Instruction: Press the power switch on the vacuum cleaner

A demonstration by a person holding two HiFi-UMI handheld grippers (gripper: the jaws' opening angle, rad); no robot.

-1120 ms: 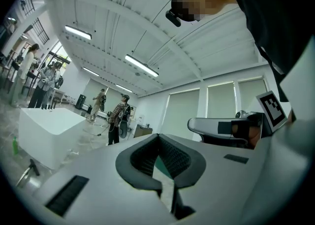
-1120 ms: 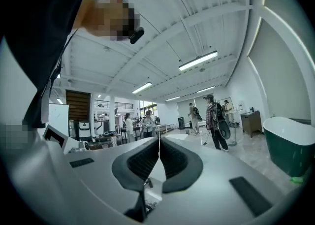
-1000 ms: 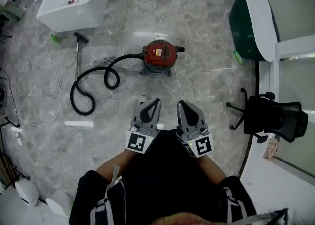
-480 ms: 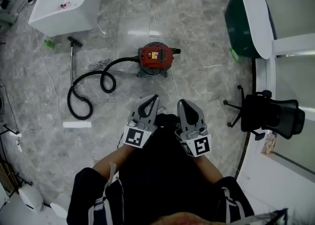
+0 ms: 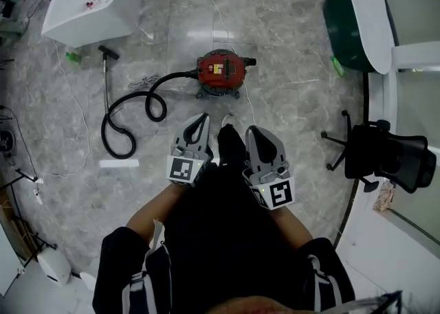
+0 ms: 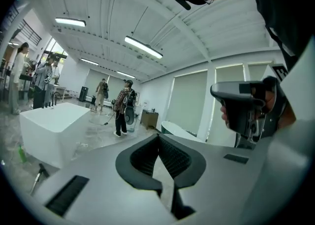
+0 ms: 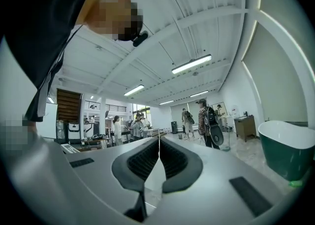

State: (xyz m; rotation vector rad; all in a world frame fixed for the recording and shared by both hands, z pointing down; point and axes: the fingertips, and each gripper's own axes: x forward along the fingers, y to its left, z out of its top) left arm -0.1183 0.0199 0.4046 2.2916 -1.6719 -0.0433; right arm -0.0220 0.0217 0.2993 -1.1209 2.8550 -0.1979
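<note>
My left claw (image 5: 199,119), right claw (image 5: 258,131): side by side, each pressed together, empty. Ahead of them: round red vacuum cleaner (image 5: 221,70), looped black hose (image 5: 128,108).

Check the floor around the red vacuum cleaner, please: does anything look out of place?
Nothing looks spilled or damaged. The vacuum cleaner stands upright. Its black hose lies in loose loops on the floor to its left, and a thin white cable runs across the floor past it; both might trip someone.
</note>
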